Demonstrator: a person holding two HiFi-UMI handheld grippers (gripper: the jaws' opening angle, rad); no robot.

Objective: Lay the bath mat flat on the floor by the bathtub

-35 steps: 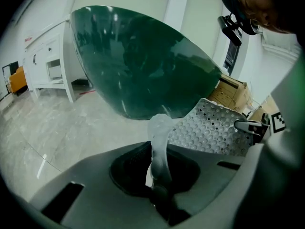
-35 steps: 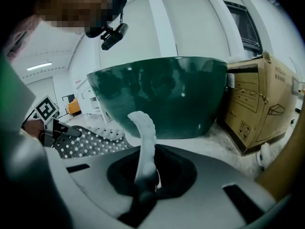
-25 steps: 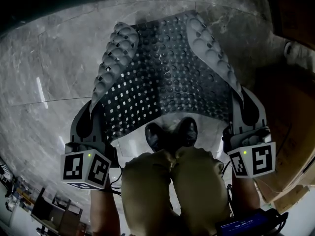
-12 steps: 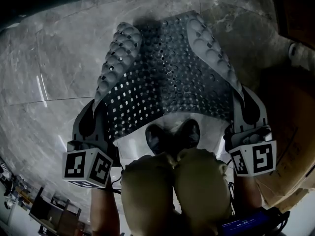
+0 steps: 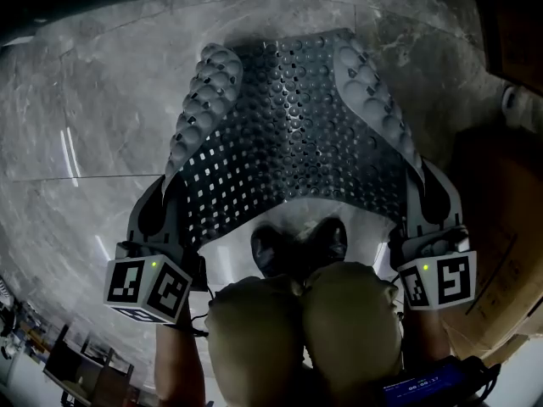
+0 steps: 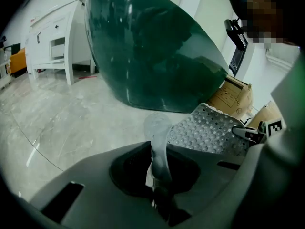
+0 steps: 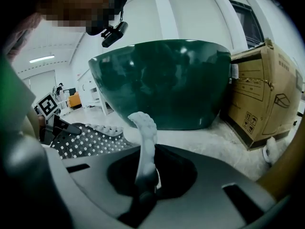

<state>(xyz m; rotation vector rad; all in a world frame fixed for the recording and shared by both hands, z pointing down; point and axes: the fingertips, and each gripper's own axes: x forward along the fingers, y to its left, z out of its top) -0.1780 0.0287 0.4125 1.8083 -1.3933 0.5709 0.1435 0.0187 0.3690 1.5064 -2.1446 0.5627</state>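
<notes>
Fingers of the left gripper (image 6: 159, 187) are pressing together on the near left corner of the translucent grey perforated rubber bath mat (image 5: 297, 142), and its bubbled border is standing up out of the pinch. Those of the right gripper (image 7: 143, 180) are clamping the near right corner in the same way.

Between the two grippers the person's khaki-clad knees (image 5: 305, 329) and dark shoes (image 5: 297, 240) are showing, with the mat's near edge hanging just above the shoes. From there the sheet is stretching away over the grey marble-patterned tile floor (image 5: 85, 125), and both side borders are curling upward. Whether the far edge is touching the floor cannot be told. Beyond it the dark green glossy freestanding bathtub (image 6: 152, 56) is standing, with a brown cardboard box (image 7: 267, 89) just beside it on the right.

Judging by the sag and the curled edges, the mat is handling as a light, floppy, rubbery thing. It is keeping no shape of its own and is likely to fold or roll wherever it is unsupported. The thick pebbled borders at the corners seem the best hold, giving the pads something to bite on. Keeping the two corners spread wide apart should keep the sheet taut enough to settle flat.
</notes>
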